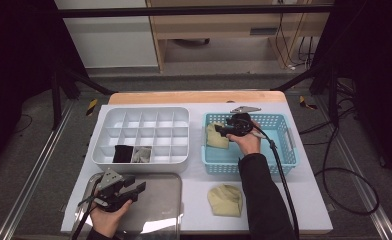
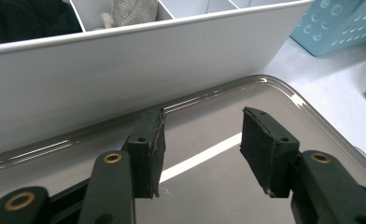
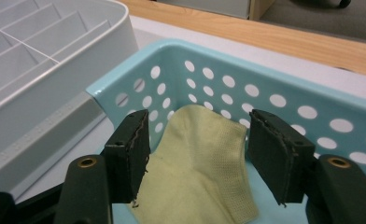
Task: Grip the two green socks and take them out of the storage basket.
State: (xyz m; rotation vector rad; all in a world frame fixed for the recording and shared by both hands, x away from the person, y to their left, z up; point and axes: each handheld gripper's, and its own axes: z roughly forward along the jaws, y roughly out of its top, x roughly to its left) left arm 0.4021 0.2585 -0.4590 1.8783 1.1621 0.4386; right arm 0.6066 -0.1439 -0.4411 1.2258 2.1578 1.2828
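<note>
Inside the blue basket [image 1: 284,150] the right half lies bare, while a yellow sock [image 3: 204,172] fills the left corner against the perforated wall. The divided white organizer [image 1: 174,160] walls off the metal tray [image 1: 159,210], whose surface is open. Another yellow sock [image 1: 225,200] lies on the mat before the basket.

High view dim, dark at the edges, soft focus. Glare streak on steel tray [image 2: 228,144]; gripper views sharper, brighter.

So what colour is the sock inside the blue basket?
Pale yellow. The soft knitted sock shows best in the right gripper view.
</note>
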